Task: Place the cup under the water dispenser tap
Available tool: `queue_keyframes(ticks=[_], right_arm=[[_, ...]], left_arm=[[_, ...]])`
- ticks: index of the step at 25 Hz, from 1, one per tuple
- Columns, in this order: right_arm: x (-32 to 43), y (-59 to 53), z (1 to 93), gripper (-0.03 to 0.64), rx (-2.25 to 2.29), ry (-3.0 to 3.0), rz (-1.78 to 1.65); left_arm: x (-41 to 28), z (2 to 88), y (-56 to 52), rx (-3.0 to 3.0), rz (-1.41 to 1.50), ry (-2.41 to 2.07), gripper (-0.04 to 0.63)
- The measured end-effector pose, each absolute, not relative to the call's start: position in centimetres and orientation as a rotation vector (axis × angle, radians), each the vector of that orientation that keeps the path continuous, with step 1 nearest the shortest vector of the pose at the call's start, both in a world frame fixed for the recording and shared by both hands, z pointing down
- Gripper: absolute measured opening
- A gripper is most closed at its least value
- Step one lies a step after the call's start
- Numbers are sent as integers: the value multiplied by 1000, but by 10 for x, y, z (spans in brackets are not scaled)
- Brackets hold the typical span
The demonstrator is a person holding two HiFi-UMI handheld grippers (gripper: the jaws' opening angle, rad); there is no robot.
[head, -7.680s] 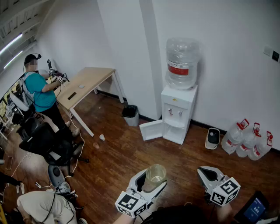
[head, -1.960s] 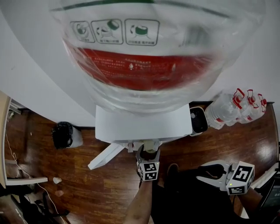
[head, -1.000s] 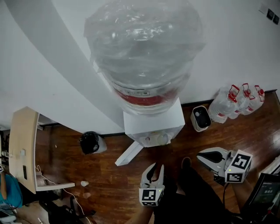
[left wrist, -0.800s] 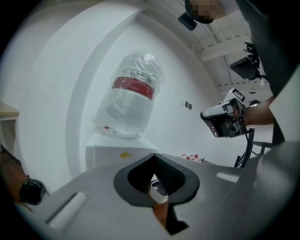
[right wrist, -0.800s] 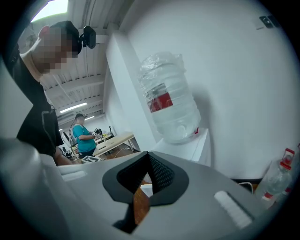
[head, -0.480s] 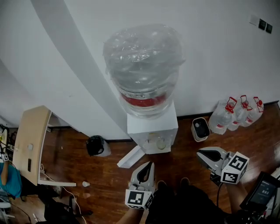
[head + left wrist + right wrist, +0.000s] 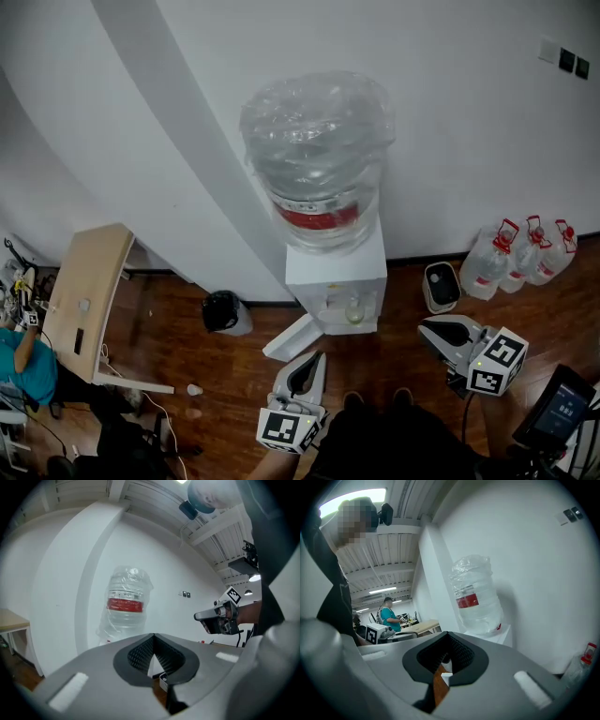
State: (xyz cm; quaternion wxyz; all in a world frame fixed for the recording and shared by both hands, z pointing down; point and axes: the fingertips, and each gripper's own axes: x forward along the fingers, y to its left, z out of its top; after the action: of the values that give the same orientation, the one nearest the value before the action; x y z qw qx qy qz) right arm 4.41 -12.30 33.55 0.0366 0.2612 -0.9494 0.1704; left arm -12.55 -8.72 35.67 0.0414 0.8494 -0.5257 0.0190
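Head view: the cup [image 7: 354,309] stands in the recess of the water dispenser [image 7: 336,272], seemingly beneath a tap. My left tongs [image 7: 317,358] and right tongs [image 7: 427,328] are pressed together, empty, well apart from it. I'd judge placement done; any pull-back should run straight, without brushing the cup.

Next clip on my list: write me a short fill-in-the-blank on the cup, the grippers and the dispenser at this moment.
1. The cup stands in the water dispenser, below its ____.
2. The left gripper and the right gripper are both ____, with nothing held.
3. The big bottle on top of the dispenser has a ____ label.
Missing words: tap; shut; red
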Motion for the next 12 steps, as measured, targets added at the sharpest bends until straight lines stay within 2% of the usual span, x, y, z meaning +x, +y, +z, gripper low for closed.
queue_keyframes(ticks=[12], right_arm=[[42, -125, 334, 0, 800, -2911, 483]], left_arm=[[-125, 359, -90, 2574, 88, -1608, 14]])
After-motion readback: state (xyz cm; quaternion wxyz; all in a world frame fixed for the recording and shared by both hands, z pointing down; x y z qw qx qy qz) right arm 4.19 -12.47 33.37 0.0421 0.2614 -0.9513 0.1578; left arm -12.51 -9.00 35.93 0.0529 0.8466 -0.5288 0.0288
